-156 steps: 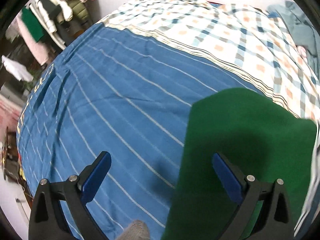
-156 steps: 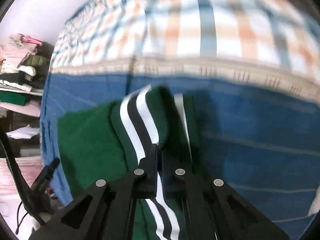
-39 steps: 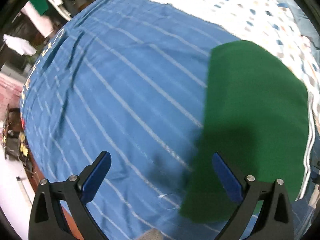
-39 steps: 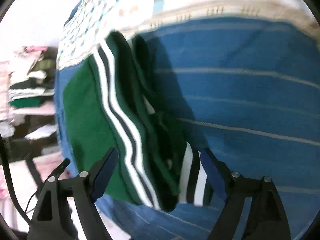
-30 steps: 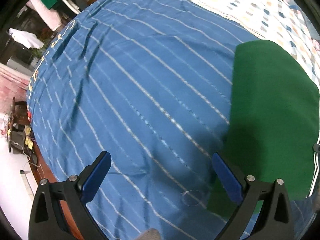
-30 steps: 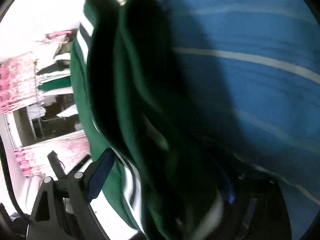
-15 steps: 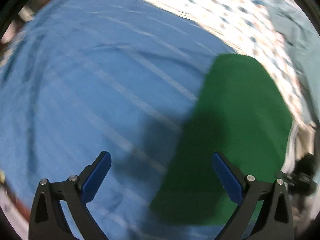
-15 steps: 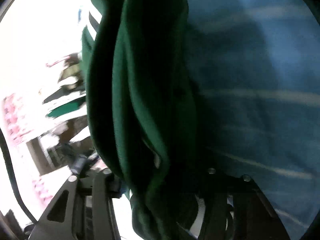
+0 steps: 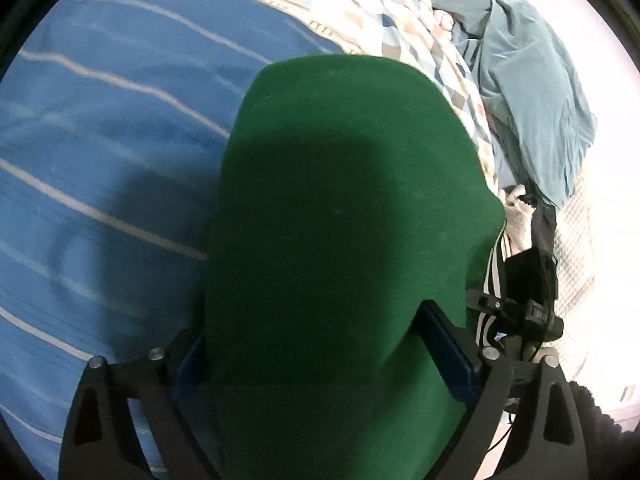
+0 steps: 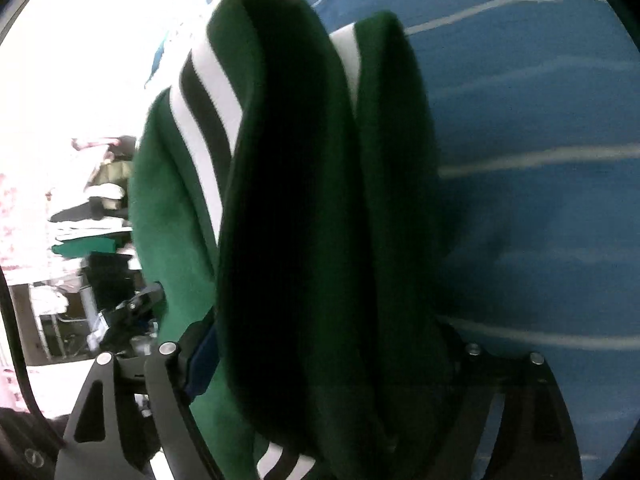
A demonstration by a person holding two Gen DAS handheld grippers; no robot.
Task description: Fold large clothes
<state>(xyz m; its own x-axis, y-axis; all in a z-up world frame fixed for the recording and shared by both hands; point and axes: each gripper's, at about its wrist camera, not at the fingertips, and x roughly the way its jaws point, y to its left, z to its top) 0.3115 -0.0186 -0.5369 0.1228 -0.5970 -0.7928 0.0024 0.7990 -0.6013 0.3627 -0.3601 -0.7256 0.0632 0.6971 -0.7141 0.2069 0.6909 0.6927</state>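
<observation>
Left wrist view: the folded green garment [image 9: 340, 208] fills the space between the jaws of the left gripper [image 9: 324, 356], whose blue pads press against its two sides, so the jaws are partly closed and hold it. The cloth is smooth, matte and rounded at its far end. Beyond the jaws lies the blue striped bedsheet [image 9: 100, 120]; ahead and to the right sit a checked quilt [image 9: 380, 12] and rumpled teal fabric [image 9: 528, 92].

Right wrist view: the right gripper [image 10: 320, 364] has the same garment [image 10: 296, 208] wedged thick between its jaws, gripped in several soft rolled layers. White and black stripes [image 10: 208, 96] run along one fold left of the centre.
</observation>
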